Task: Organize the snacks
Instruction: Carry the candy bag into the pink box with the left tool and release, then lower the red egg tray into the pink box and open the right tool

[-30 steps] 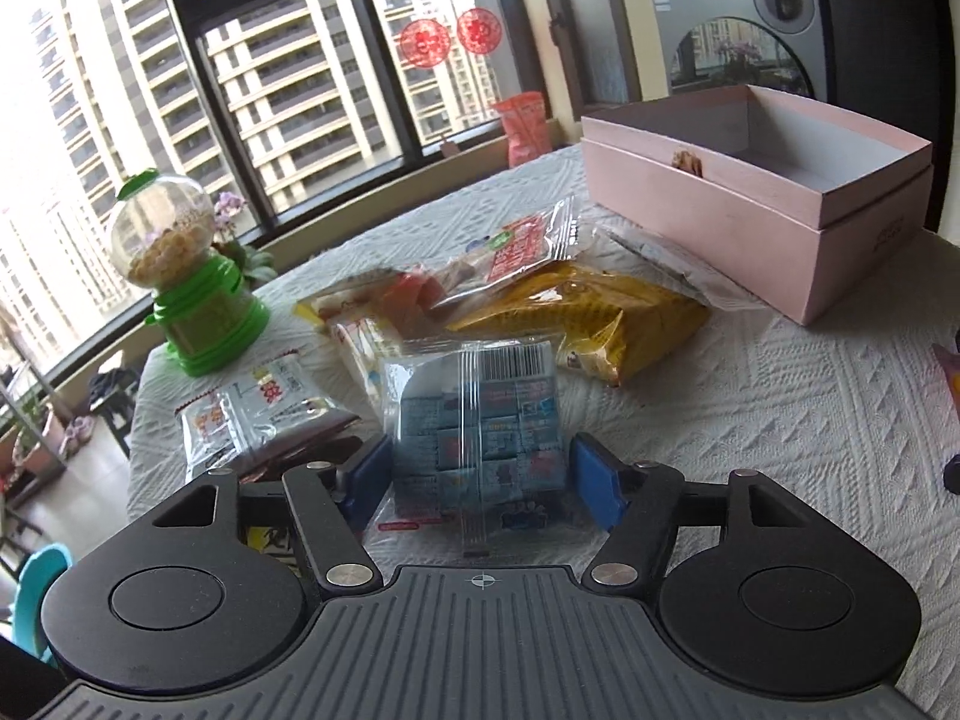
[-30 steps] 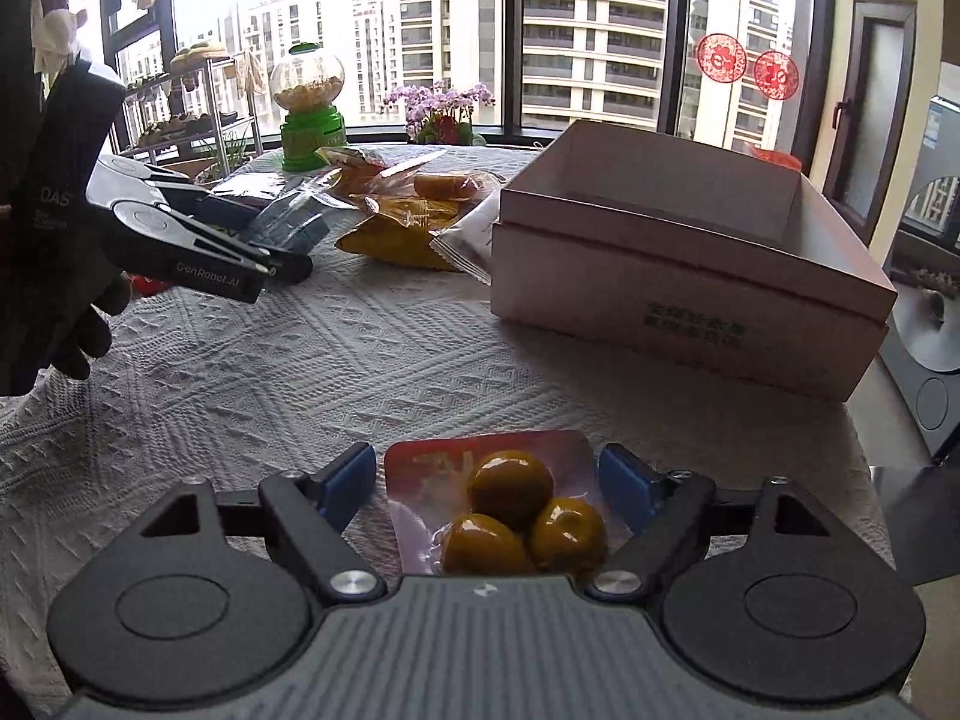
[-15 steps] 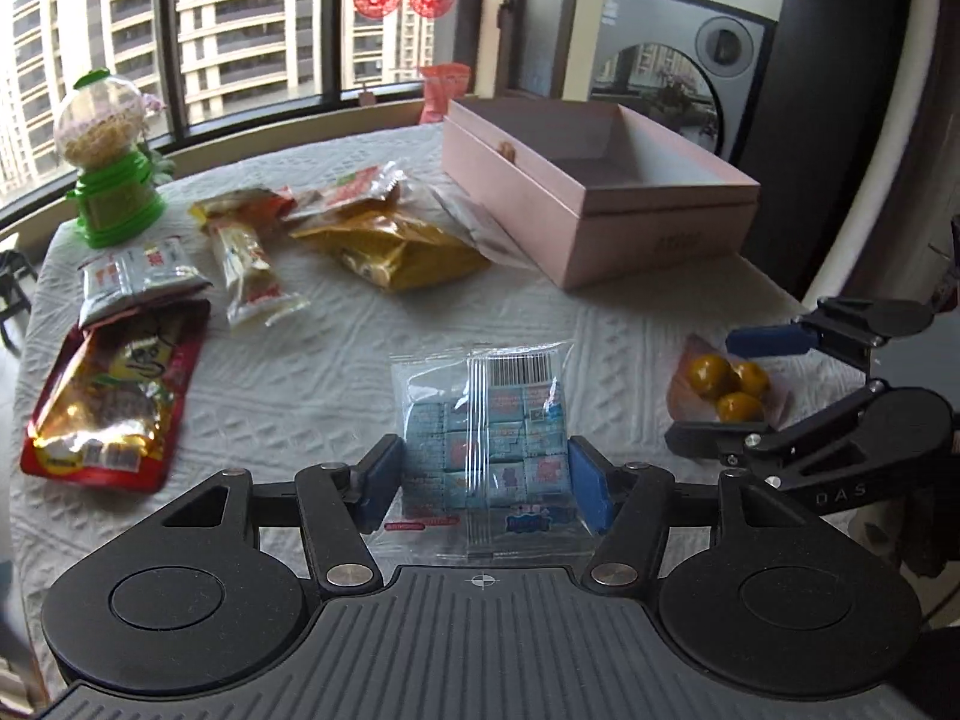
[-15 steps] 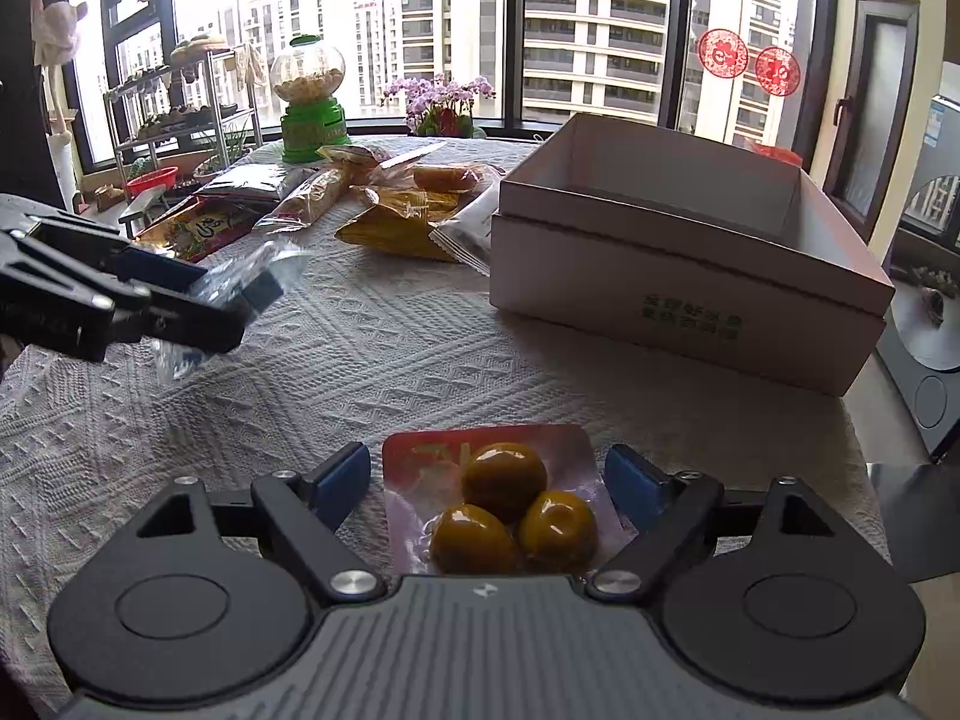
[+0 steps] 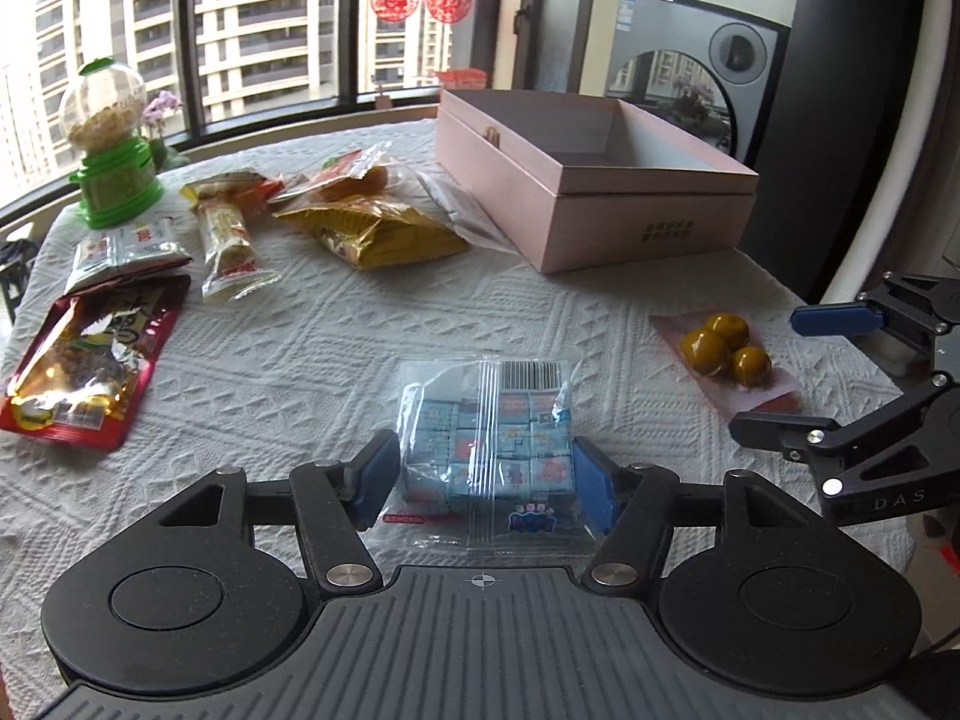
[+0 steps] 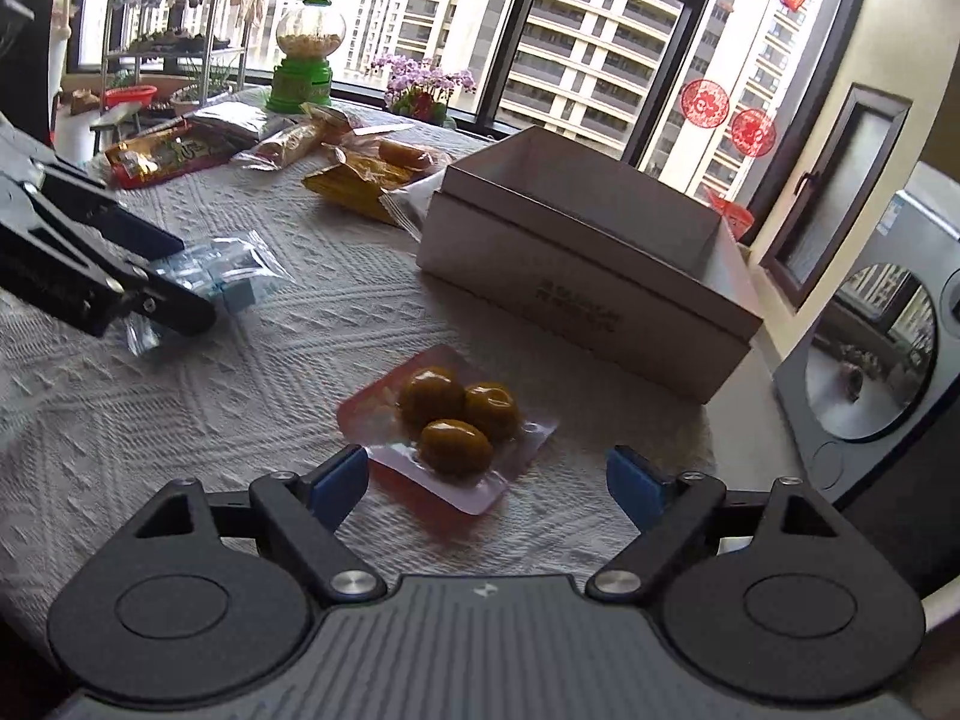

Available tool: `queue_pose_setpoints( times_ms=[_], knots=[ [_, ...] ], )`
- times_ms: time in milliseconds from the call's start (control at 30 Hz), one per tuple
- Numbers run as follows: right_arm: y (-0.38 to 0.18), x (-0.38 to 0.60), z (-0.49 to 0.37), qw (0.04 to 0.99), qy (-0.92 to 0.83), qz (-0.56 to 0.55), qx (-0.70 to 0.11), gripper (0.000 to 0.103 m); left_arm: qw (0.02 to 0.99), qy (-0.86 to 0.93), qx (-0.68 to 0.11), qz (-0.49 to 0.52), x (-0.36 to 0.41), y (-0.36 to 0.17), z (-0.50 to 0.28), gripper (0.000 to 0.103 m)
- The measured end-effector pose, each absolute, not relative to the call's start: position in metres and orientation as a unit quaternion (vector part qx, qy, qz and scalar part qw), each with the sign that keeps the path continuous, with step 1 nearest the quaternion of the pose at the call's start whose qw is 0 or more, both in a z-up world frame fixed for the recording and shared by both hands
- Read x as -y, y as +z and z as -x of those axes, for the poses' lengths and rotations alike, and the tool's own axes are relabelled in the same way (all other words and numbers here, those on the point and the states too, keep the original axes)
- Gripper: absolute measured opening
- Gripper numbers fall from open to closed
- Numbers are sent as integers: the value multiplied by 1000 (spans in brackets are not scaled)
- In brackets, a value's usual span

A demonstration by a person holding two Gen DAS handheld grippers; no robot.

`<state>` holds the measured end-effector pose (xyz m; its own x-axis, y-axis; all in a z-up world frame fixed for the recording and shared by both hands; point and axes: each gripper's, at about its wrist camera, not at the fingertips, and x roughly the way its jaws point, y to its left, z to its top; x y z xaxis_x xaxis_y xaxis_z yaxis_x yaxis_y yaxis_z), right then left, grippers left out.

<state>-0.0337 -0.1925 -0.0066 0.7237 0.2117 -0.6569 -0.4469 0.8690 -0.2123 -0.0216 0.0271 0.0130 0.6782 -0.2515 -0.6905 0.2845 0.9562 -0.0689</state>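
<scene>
My left gripper (image 5: 485, 489) is shut on a clear bag of small blue candies (image 5: 486, 438), low over the white tablecloth; it also shows in the right wrist view (image 6: 228, 276). My right gripper (image 6: 487, 486) is open and pulled back from a red-backed pack of three yellow-brown balls (image 6: 453, 420), which lies on the cloth; the pack also shows in the left wrist view (image 5: 723, 354). An open, empty pink box (image 5: 630, 204) stands at the table's far right (image 6: 588, 276).
Further snacks lie at the far left: a yellow bag (image 5: 378, 228), a red foil pack (image 5: 90, 366), a silver sachet (image 5: 126, 246), a wafer pack (image 5: 231, 252). A green candy dispenser (image 5: 111, 144) stands by the window. The table edge is near the right gripper.
My right gripper has opened and drawn back, leaving the pack of yellow balls on the cloth. My left gripper has carried the candy bag from the snack pile toward the table's near middle.
</scene>
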Motion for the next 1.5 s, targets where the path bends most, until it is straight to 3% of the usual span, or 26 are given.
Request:
queue_pose_setpoints(
  times_ms=[400,467,533,667,900,1133,1233,1300,1500],
  knots=[
    [-20,191,-14,919,132,39,-371,88,918,-140,-371,-16,-28,8,22,73],
    [-19,193,-10,919,139,39,-368,85,918,-140,-369,-20,-27,7,23,73],
    [-16,194,-3,920,147,50,-359,71,919,-139,-368,-27,-25,8,24,73],
    [-7,196,6,919,165,58,-354,69,922,-136,-360,-31,-22,11,28,66],
    [20,217,14,934,159,50,-315,69,936,-179,-303,-17,-14,50,33,65],
    [44,244,7,950,142,40,-274,69,949,-223,-221,-13,31,126,-65,67],
    [45,248,-1,954,131,41,-265,69,928,-237,-284,37,52,104,-145,68],
    [43,250,-4,954,130,32,-267,69,925,-217,-306,54,59,78,-181,59],
    [46,260,-17,957,121,22,-262,69,949,-203,-227,88,25,81,-144,57]
  ],
)
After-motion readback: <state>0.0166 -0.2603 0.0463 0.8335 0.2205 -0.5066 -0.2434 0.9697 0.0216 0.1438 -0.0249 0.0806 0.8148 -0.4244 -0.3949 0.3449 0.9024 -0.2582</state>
